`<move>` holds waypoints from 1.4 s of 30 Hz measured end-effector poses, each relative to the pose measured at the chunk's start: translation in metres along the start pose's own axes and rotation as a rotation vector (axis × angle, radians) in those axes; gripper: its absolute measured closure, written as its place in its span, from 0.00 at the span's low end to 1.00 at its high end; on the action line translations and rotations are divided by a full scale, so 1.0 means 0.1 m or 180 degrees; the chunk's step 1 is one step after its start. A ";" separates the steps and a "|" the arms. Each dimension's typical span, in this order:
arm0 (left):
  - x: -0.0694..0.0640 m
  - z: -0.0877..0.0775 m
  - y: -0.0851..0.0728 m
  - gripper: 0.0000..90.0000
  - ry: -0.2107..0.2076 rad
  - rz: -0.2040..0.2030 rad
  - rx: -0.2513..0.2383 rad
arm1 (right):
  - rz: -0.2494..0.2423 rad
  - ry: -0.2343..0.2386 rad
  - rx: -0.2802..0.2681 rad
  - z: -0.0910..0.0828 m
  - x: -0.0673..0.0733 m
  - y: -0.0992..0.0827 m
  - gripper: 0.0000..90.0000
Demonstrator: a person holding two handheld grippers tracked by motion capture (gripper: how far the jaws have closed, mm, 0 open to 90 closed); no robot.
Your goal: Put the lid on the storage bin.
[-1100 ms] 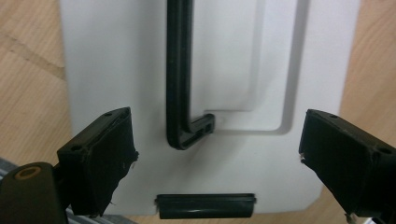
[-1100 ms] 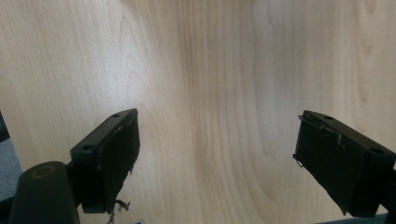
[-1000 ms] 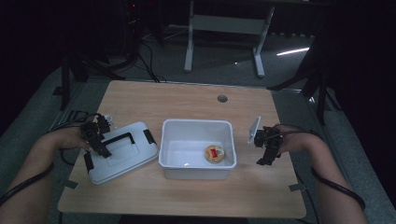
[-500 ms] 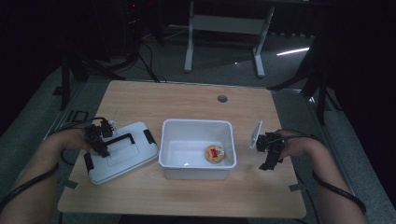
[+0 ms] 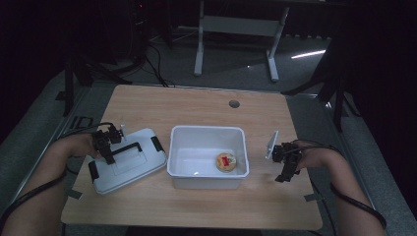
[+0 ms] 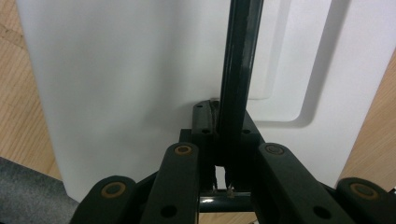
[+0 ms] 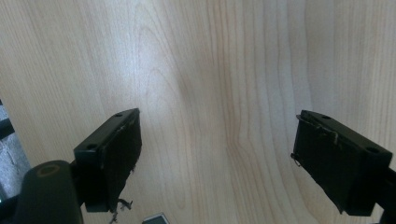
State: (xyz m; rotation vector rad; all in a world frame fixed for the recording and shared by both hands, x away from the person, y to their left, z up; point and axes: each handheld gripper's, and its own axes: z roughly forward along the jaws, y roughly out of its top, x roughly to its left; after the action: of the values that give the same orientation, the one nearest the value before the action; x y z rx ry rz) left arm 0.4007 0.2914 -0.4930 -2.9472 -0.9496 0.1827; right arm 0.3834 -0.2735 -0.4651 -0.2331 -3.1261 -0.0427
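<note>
My left gripper (image 5: 105, 143) clamps the lid's handle (image 6: 236, 70); the lid (image 5: 129, 160) lies beside the bin (image 5: 206, 169), not yet on it; right gripper (image 7: 219, 163) is apart, empty.

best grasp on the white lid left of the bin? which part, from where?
Take the white lid by its black handle bar, from straight above. The lid lies flat on the table, so its thin edges give little purchase, while the raised bar leaves room for jaws on both sides. The left gripper is already closed on that bar.
</note>
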 end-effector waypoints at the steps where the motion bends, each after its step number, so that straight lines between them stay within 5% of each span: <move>1: 0.00 0.00 0.00 0.92 -0.0009 0.0003 0.0003 | -0.0001 -0.0002 0.0009 0.01 0.00 0.00 0.17; 25: 0.00 -0.05 -0.05 0.93 -0.0050 0.0042 -0.0063 | 0.0062 0.0010 0.0008 0.03 0.00 -0.06 0.17; 42: -0.14 -0.46 -0.16 0.93 0.0009 0.0149 -0.0138 | 0.0094 -0.0012 -0.0030 -0.01 0.01 -0.08 0.17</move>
State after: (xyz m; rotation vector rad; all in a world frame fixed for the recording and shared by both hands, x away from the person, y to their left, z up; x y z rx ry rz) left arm 0.3857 0.2964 -0.4452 -3.0102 -0.8962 0.1616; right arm 0.3814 -0.2816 -0.4641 -0.2796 -3.1261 -0.0568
